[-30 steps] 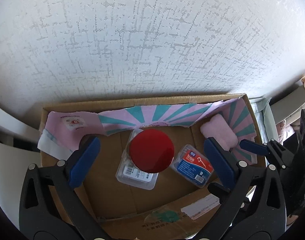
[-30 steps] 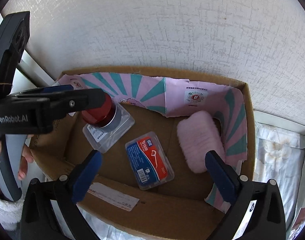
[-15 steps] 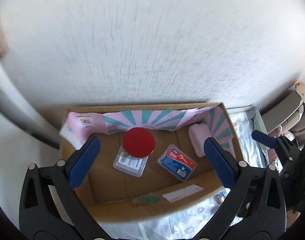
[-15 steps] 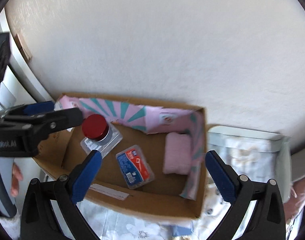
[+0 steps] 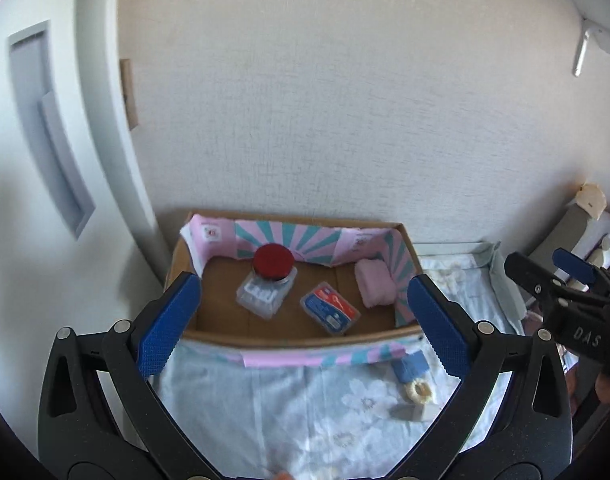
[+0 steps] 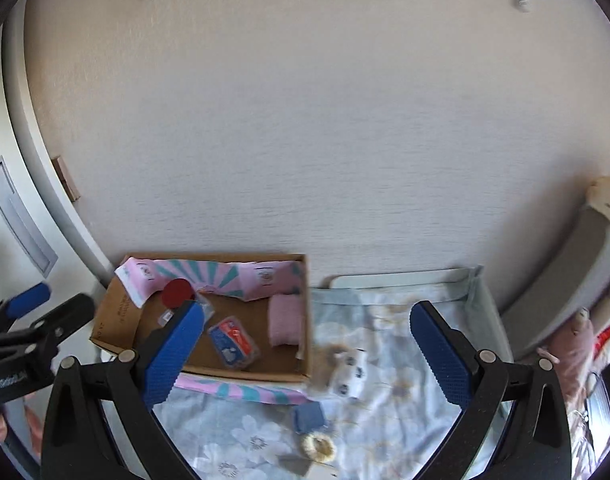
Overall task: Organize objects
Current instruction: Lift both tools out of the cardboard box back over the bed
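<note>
At the far left stood a pale door frame (image 5: pixel 117 152) against the textured white wall (image 5: pixel 345 100), and hard beside it sat the open brown cardboard box (image 5: pixel 297 338) lined along its back and right walls with pink-and-teal striped paper (image 5: pixel 305 242). Inside the box, from left to right, lay a clear plastic container with a round red lid (image 5: pixel 271 278), a flat clear case with a blue-and-red label (image 5: pixel 329 310), and a pink fluffy roll (image 5: pixel 375 284) against the right wall; the three were apart from one another. The left gripper (image 5: pixel 303 320) hung above the box's near edge with its blue-padded jaws spread wide and nothing between them, the box contents lying beyond and between the pads. A strip of the striped paper (image 5: pixel 325 356) lay over the near wall onto the light blue floral cloth (image 5: pixel 305 408). On the cloth just right of the box's front corner lay a small blue square piece (image 6: pixel 309 418), a cream ring (image 6: pixel 317 446), and a white crumpled item (image 6: pixel 345 376). The right gripper (image 6: pixel 307 352) also stood wide apart and empty, above the box's right wall and these loose pieces. Rightward the cloth was largely bare up to its raised grey-blue rim (image 6: pixel 487 308); past it stood a pink soft toy (image 6: pixel 573 340).
</note>
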The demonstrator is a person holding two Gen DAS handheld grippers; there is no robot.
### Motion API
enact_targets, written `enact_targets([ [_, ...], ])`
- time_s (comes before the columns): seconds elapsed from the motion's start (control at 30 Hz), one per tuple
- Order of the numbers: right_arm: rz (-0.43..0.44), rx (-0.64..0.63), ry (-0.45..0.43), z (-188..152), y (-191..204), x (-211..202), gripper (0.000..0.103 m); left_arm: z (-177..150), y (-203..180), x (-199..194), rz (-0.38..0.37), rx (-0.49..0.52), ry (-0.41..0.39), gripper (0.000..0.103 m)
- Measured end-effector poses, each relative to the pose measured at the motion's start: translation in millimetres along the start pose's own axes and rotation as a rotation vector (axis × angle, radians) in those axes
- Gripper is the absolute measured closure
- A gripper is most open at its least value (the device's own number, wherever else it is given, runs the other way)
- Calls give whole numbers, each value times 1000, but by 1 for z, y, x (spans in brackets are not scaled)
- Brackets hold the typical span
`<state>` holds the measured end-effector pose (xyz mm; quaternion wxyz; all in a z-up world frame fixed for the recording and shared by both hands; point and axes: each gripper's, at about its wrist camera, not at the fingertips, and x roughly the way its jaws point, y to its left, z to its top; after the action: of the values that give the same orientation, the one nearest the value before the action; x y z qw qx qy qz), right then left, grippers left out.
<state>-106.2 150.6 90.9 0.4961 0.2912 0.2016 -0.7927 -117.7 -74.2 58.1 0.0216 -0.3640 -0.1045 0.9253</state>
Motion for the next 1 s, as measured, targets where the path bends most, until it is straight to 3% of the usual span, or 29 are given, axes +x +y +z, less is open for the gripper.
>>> enact_targets([
  [0.3, 32, -45, -69, -21, -18, -25, 0, -33, -13, -35, 54, -43, -42, 0],
  [0.63, 93, -112, -107, -30, -66, -49, 0, -61, -39, -59, 86, -73, -71, 0],
  [1.0, 200, -341, -87, -44, -114, -21, 0, -116, -101, -42, 65, -69, -25, 0],
])
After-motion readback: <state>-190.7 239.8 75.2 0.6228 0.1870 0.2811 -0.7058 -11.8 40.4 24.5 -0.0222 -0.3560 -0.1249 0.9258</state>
